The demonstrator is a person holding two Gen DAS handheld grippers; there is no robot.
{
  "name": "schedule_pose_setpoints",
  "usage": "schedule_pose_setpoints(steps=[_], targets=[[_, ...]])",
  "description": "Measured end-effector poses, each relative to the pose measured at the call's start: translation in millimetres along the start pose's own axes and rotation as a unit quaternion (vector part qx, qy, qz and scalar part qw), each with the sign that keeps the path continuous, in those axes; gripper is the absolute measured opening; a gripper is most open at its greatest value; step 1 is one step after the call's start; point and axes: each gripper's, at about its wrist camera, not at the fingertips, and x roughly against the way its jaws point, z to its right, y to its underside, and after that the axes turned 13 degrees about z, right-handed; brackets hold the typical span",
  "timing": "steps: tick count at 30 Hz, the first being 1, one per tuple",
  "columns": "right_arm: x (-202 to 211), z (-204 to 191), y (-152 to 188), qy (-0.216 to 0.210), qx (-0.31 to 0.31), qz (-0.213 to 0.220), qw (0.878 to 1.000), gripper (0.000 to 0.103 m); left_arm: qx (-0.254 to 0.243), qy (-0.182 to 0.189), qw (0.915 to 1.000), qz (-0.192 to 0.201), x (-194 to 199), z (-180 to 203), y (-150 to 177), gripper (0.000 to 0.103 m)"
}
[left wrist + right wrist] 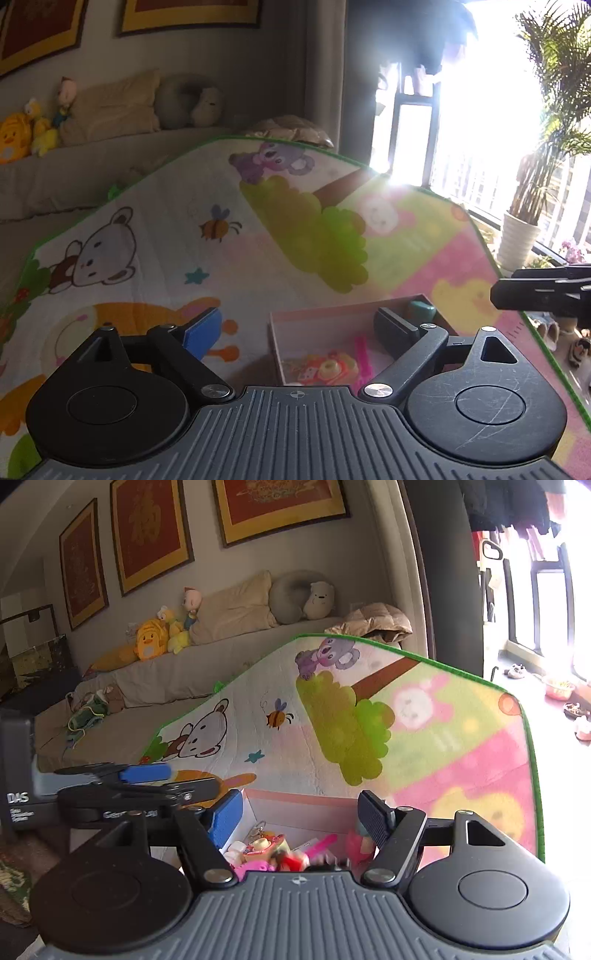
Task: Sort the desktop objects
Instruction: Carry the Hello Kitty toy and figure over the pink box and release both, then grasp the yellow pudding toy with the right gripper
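A pink shallow box (275, 332) sits on the cartoon play mat (177, 229). It holds small toys: a peach ring charm (328, 367), a pink stick (360, 354) and a teal block (421, 310). My left gripper (295, 326) is open and empty just above the box's near left side. My right gripper (301, 814) is open and empty over the same box (295, 801), above a pile of toys (280, 849). The right gripper's finger shows at the right edge of the left wrist view (535, 293); the left gripper shows in the right wrist view (140, 779).
The mat (424, 716) covers a table with a green edge (532, 757). A sofa with plush toys (155, 638) and pillows stands behind. A potted palm (521, 236) and a bright window are at the right.
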Motion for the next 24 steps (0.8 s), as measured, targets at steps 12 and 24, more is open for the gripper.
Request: schedule_pose_setpoints(steps=[12, 24], targets=[[-32.8, -60.3, 25.3, -0.024, 0.029, -0.061, 0.997, 0.077, -0.035, -0.106, 0.9928, -0.043, 128.9, -59.9, 97.3, 0.100], [-86.5, -228.7, 77.7, -0.123, 0.119, -0.154, 0.973, 0.081, 0.054, -0.137, 0.9871, -0.061, 160.9, -101.1, 139.7, 0.102]])
